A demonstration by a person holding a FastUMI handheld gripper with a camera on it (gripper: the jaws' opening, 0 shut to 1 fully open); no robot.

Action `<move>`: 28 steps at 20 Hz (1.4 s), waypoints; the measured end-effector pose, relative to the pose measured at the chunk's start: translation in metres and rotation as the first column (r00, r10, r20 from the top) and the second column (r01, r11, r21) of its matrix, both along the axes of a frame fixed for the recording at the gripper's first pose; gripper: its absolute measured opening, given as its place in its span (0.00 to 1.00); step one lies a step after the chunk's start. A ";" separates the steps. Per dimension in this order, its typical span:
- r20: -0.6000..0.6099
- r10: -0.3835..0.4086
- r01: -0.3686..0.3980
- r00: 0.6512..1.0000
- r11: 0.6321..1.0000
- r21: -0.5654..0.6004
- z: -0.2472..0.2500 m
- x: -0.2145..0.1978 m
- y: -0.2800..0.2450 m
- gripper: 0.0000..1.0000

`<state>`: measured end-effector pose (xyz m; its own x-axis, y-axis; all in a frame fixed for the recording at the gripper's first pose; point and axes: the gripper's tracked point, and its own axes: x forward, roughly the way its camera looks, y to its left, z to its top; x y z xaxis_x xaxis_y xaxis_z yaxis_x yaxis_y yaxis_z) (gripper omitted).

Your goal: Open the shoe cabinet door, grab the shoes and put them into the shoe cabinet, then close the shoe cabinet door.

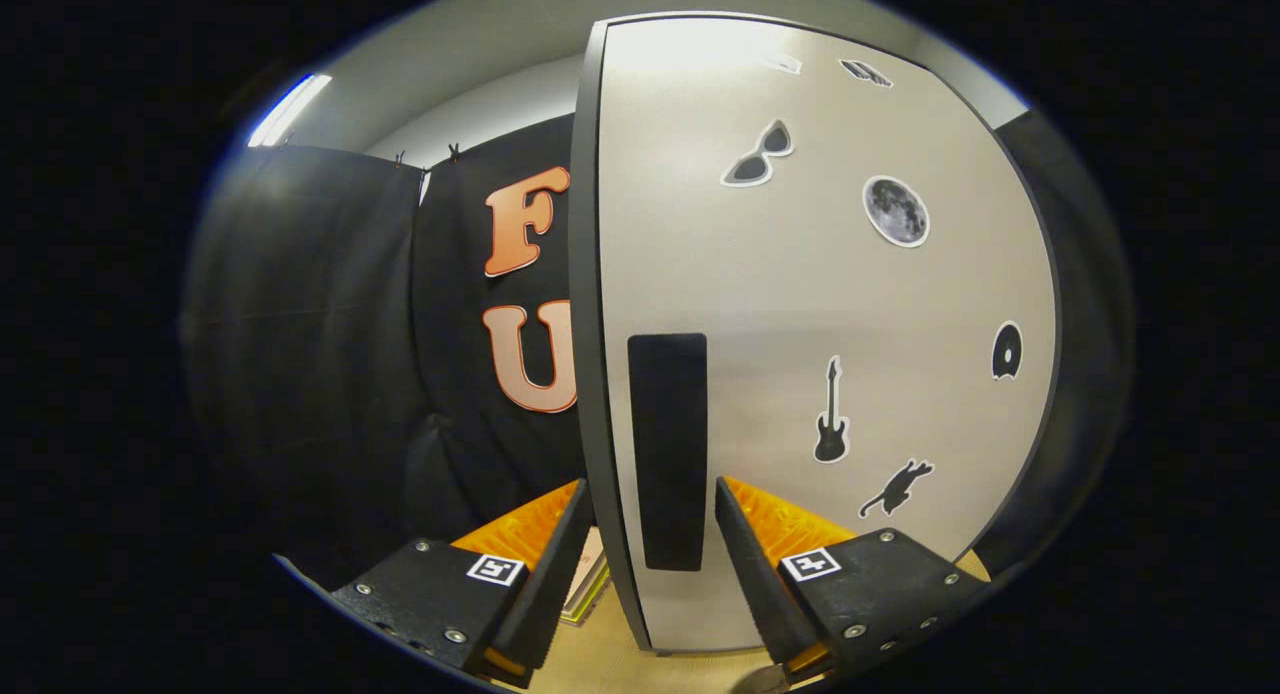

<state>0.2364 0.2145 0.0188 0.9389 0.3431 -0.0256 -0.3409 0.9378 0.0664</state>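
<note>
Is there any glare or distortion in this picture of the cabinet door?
Gripper view: the fisheye lens bows the cabinet door and its edges; soft glare whitens the door's top; the dark handle strip stays sharp; the gripper has its fingers open astride the door's edge.

Beyond your tongs [650, 486], off left, you had the black cloth wall [320, 354], clips [453, 152] along its top, ceiling light [288, 109] above. Flat stack [588, 584], unclear what, lay just beside the left finger on pale floor [600, 664].

Gripper [654, 534]: two wedge-shaped fingers [545, 584] on flat blocky mounts, each mount carrying a square white-bordered tag and small silver screws at corners; ribbed inserts behind.
</note>
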 end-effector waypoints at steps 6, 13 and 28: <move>-0.024 -0.039 0.039 0.999 0.999 -0.007 -0.008 0.012 -0.006 0.52; -0.045 -0.056 0.056 0.997 0.998 -0.009 -0.010 0.009 -0.009 0.32; -0.067 -0.105 0.106 0.992 0.994 0.010 -0.008 -0.040 -0.039 0.21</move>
